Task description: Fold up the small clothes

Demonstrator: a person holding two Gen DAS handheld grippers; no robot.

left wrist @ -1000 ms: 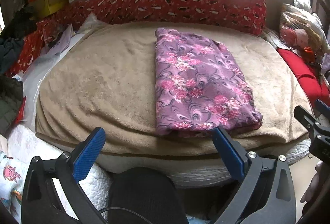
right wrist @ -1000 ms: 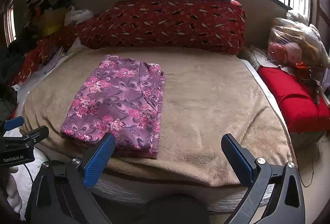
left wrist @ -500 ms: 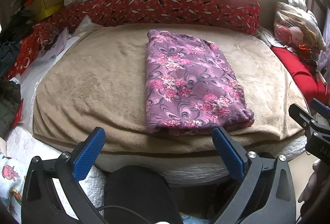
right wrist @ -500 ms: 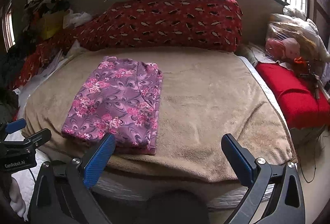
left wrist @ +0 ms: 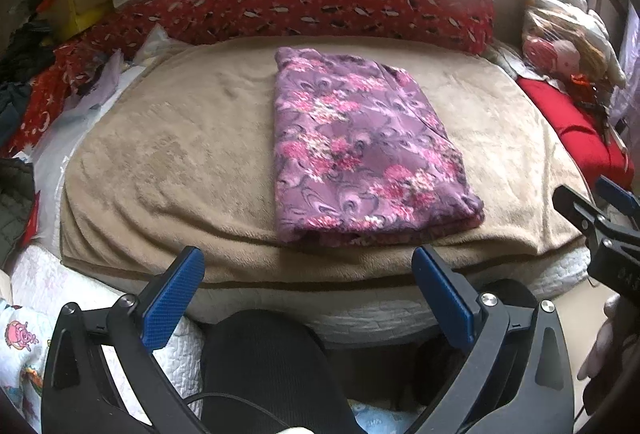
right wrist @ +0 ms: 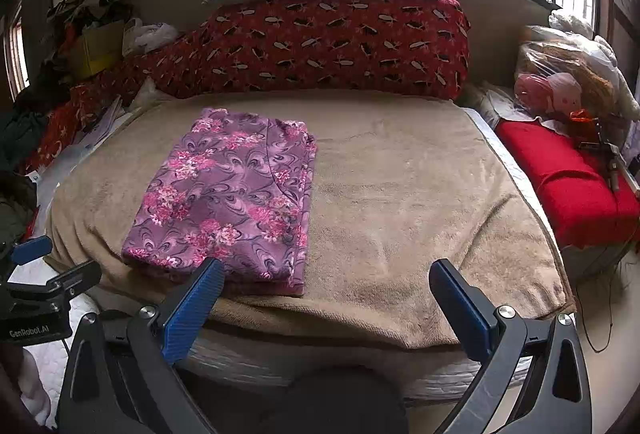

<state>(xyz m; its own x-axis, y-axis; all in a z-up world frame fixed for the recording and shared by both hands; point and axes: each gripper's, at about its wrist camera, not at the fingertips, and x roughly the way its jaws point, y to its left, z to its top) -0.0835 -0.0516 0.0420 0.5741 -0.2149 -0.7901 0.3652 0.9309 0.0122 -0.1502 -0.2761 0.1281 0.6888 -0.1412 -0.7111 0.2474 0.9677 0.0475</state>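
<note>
Purple floral garment [left wrist: 360, 154] folded flat on beige blanket [left wrist: 168, 162], near bed's front edge. Left tongs [left wrist: 308, 290] and right tongs [right wrist: 324, 302]: spread wide, empty, short of fabric. For another fold: pinch both near corners together, lift evenly, lay over far edge.

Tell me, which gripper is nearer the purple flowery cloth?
Left, narrowly. The left gripper hangs open facing the cloth; the right gripper sits open off its right corner.

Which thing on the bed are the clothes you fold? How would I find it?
Find the tan blanket covering the bed, before the long red pillow. The folded cloth lies flat on it, the only purple piece with pink flowers.
</note>
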